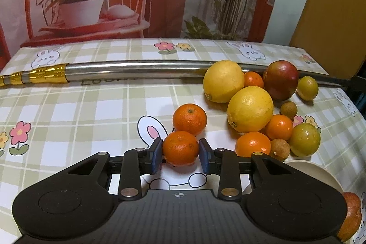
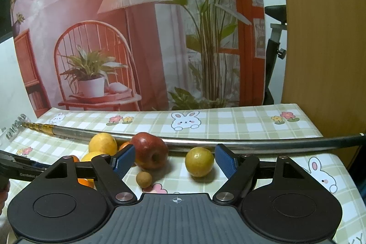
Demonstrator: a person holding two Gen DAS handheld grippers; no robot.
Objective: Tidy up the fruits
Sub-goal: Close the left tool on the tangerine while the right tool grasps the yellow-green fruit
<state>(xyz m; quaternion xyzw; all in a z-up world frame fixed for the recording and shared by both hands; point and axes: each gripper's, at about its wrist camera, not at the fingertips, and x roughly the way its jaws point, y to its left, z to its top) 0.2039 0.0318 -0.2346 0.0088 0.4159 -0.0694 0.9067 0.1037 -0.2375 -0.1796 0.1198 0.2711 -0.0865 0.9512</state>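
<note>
In the left wrist view my left gripper point(image 1: 180, 153) is shut on a tangerine point(image 1: 180, 149), its blue pads point(image 1: 156, 156) against both sides, low over the checked tablecloth. Another tangerine point(image 1: 189, 119) lies just behind it. To the right is a pile: two yellow lemons point(image 1: 250, 109), a red apple point(image 1: 281, 80), more tangerines point(image 1: 252, 144), green-yellow fruits point(image 1: 305, 140) and small brown longans point(image 1: 280, 149). In the right wrist view my right gripper point(image 2: 175, 160) is open and empty above the table; the apple point(image 2: 149, 150), a green-yellow fruit point(image 2: 199, 161) and a longan point(image 2: 143, 179) lie beyond it.
A long metal tube with a gold end point(image 1: 137, 70) lies across the table behind the fruit. A cream plate's rim point(image 1: 320, 175) shows at the lower right, with an orange fruit point(image 1: 352, 216) beside it. A printed backdrop stands behind the table. The table's right edge is near.
</note>
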